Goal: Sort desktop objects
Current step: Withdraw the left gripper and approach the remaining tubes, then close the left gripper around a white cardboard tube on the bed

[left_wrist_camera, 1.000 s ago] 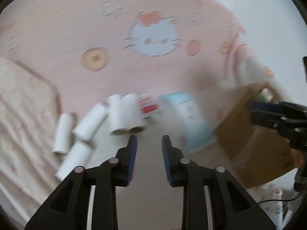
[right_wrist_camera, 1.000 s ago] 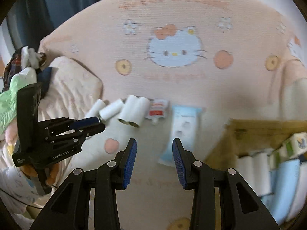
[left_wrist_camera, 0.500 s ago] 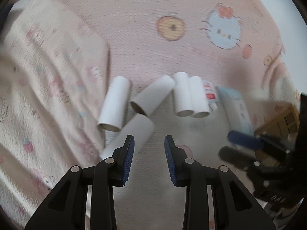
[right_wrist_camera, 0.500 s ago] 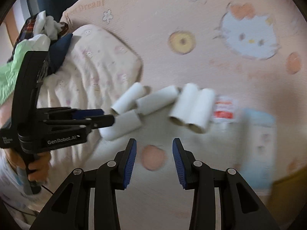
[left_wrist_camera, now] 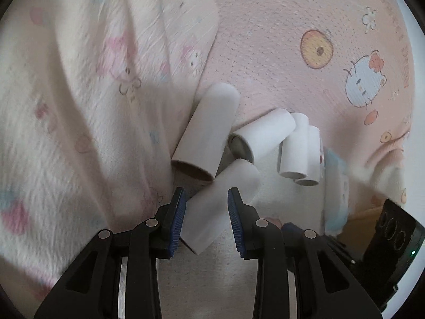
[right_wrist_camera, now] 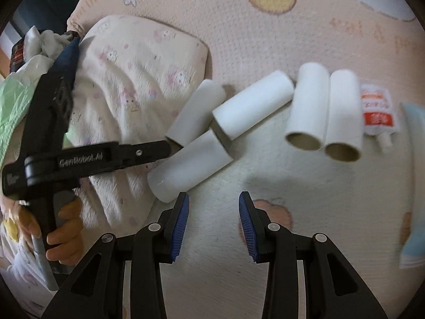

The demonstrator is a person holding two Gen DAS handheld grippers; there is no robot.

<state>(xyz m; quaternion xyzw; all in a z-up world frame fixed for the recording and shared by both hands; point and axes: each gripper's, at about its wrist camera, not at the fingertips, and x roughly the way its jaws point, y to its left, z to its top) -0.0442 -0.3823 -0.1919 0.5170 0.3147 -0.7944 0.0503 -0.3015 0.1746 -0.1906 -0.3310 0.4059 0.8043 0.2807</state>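
Several white cardboard rolls lie on the pink cartoon mat (left_wrist_camera: pixel 279 40) (right_wrist_camera: pixel 212 13). The nearest roll (left_wrist_camera: pixel 220 202) (right_wrist_camera: pixel 188 164) shows between the fingers of my left gripper (left_wrist_camera: pixel 205 194) (right_wrist_camera: pixel 167 147), which is open; its blue pads are not seen pressing the roll. A second roll (left_wrist_camera: pixel 209 133) (right_wrist_camera: pixel 196 114) rests against the pillow, a third (left_wrist_camera: pixel 263 135) (right_wrist_camera: pixel 252 109) lies slantwise, and a pair (left_wrist_camera: pixel 294 146) (right_wrist_camera: pixel 308 106) lies side by side. My right gripper (right_wrist_camera: pixel 213 199) (left_wrist_camera: pixel 289 226) stands open over bare mat, nothing between its fingers.
A cream printed pillow (left_wrist_camera: pixel 79 106) (right_wrist_camera: pixel 132 66) borders the rolls on the left. A red and white sachet (right_wrist_camera: pixel 377 111) and a pale blue pack (right_wrist_camera: pixel 414 186) (left_wrist_camera: pixel 336 186) lie right of the pair. Clothes (right_wrist_camera: pixel 34 47) are heaped beyond the pillow. A hand (right_wrist_camera: pixel 63 236) grips the left handle.
Both grippers have come down and swung left toward the rolls. The left one has rolled and now has the nearest roll between its fingers. The box has left both views.
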